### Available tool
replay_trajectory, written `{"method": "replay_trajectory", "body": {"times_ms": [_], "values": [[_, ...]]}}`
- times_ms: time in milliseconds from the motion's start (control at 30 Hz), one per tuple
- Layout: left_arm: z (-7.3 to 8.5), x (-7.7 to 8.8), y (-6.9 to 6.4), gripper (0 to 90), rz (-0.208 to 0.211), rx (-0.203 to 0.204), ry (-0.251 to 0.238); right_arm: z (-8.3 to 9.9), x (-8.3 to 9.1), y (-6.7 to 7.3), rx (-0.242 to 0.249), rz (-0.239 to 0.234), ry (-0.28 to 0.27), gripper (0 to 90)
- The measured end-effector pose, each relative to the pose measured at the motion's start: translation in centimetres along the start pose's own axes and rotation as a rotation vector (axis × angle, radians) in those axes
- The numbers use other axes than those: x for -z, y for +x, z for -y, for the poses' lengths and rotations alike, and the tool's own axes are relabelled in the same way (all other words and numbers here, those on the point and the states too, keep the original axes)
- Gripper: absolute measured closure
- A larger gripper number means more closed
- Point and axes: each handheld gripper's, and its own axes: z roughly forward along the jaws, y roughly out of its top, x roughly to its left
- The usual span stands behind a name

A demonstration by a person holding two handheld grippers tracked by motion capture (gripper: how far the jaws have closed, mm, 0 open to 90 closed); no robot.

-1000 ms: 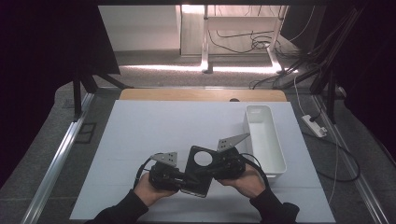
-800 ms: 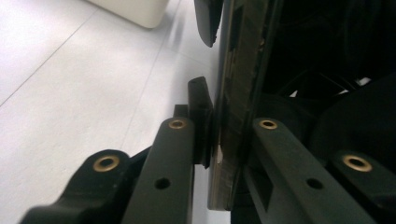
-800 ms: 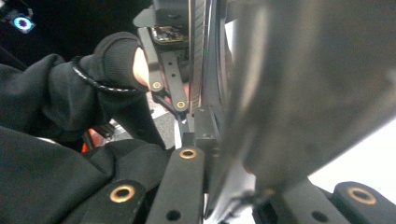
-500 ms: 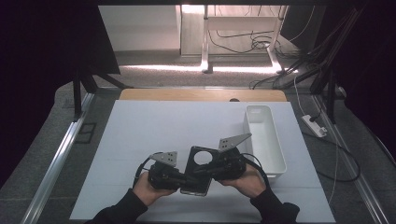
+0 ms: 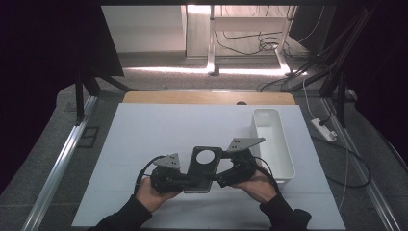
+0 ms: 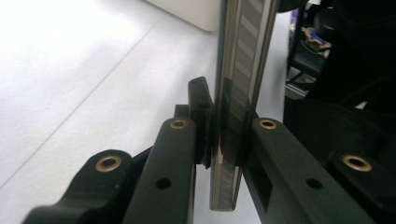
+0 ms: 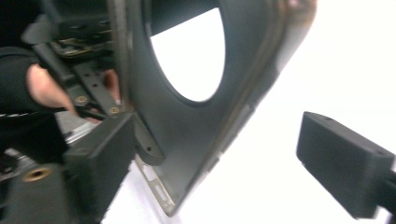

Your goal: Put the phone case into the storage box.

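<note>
Both forearms wear dark long sleeves [image 5: 281, 216]. The left black matte plastic gripper [image 6: 224, 154] has brass-ringed screw holes along blocky jaws; each gripper carries a grey triangular plate [image 5: 244, 143] and a black cable [image 5: 144, 171].

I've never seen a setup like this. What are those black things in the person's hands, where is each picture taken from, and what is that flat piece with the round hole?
No robot here: a person holds a hand-operated claw in each hand. The high view looks down from above the person's side of the white table. The other two pictures come from small cameras riding on each claw, looking along its black jaws.

Between the hands is a flat dark plate with a round hole. The left claw pinches the plate's edge, with both jaws pressed against it. The right claw has just been opening: its jaws stand wide apart, with the plate between them but not squeezed, so the left claw alone grips the plate.

At the right of the table stands a long white bin.
</note>
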Motion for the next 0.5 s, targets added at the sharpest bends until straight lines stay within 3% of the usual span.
{"method": "replay_trajectory", "body": {"times_ms": [200, 367, 500], "values": [[0.0, 0.1, -0.1, 84.4, -0.08, 0.016, -0.005, -0.3, 0.6, 0.0, -0.002, 0.083, -0.003, 0.0], [0.0, 0.0, -0.4, 84.4, -0.161, 0.024, 0.0, -0.5, 1.0, 0.1, 0.044, 0.161, 0.006, 0.0], [0.1, 0.0, -0.5, 84.4, -0.191, 0.028, 0.0, -0.7, 1.4, 0.1, 0.054, 0.189, 0.011, 0.0]]}}
